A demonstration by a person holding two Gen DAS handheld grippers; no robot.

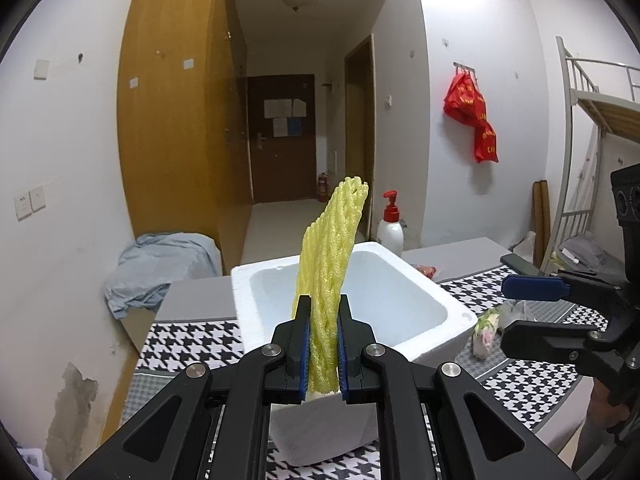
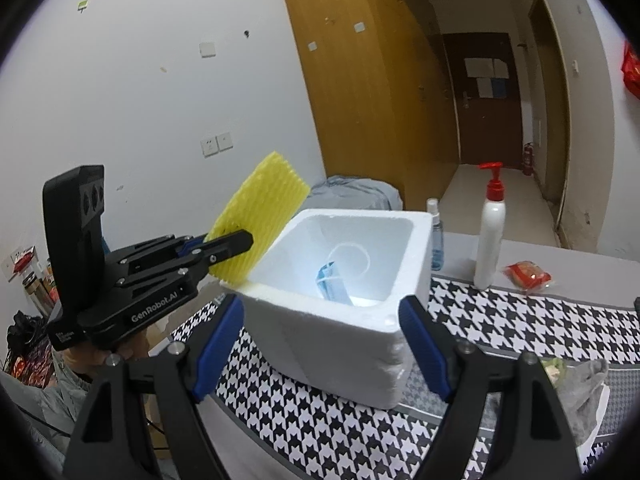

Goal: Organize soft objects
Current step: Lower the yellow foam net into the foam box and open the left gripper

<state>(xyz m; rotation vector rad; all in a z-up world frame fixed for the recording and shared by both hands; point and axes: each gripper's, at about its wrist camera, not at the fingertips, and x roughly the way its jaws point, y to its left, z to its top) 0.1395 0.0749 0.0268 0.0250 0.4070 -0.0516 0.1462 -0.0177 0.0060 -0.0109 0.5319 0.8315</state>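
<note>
While its fingers clamp a yellow foam net (image 1: 326, 276) upright, the left gripper (image 1: 324, 354) holds it at the rim of a white foam box (image 2: 340, 322) on a houndstooth table cover (image 2: 520, 324). The right gripper (image 2: 322, 350) waits empty, fingers wide apart either side of the box, where a blue face mask (image 2: 332, 282) lies beside a pump bottle (image 2: 490, 236)
</note>
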